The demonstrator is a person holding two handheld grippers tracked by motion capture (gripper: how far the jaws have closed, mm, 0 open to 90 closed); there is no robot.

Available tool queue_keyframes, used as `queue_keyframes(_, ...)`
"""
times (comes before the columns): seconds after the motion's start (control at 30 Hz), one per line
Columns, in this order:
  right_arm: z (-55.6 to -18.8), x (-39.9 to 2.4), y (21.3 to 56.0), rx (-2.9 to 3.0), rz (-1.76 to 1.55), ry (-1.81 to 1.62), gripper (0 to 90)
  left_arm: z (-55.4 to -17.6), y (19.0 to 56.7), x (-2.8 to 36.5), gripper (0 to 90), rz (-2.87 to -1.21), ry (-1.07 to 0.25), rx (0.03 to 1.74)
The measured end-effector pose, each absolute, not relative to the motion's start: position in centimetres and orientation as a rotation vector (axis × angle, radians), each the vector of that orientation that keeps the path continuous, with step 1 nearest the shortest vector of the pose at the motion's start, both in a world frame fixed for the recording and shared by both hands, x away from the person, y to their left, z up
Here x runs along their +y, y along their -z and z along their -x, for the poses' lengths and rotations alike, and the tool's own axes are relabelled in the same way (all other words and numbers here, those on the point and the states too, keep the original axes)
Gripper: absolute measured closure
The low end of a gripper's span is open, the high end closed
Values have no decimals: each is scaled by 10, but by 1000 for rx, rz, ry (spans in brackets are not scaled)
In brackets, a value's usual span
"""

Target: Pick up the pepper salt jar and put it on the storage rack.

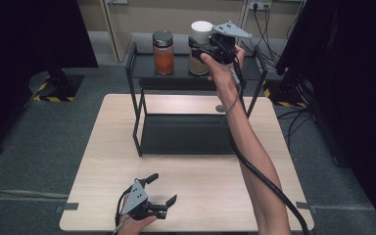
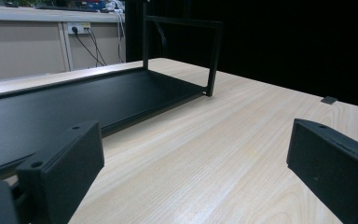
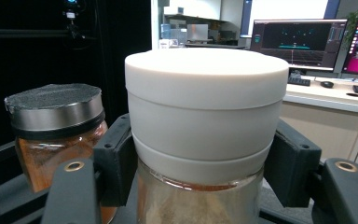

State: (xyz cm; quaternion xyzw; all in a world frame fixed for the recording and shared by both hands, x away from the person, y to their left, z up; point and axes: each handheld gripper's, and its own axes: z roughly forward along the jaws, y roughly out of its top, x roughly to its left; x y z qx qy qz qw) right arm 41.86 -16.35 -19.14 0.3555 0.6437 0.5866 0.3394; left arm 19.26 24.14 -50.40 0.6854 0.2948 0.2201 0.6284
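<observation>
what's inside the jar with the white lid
The jar holds a tan-brown powder behind clear glass. The white lid and the right claw cover the top, so the fill level is hidden.

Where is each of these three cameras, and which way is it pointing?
High view: above the person's side, looking forward and down on the table and black rack; both forearms and both grippers show.
Left gripper view: rides the left gripper low over the table, looking along its open fingers at the rack's bottom tray.
Right gripper view: rides the right gripper, its fingers clamped on the white-lidded jar, beside the orange spice jar.
Shared: high and right gripper views both show the two jars.
</observation>
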Motion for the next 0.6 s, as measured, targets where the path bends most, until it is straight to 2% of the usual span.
queue_keyframes(0.13,-418,-163,192,1670,-922,-1524,344,-192,504,241,32,-1572,-505,673)
queue_keyframes(0.43,-410,-163,183,1672,-932,-1514,129,-192,504,239,32,-1578,-504,668)
queue_keyframes(0.6,-407,-166,184,1684,-941,-1508,83,-192,504,240,32,-1580,-505,670)
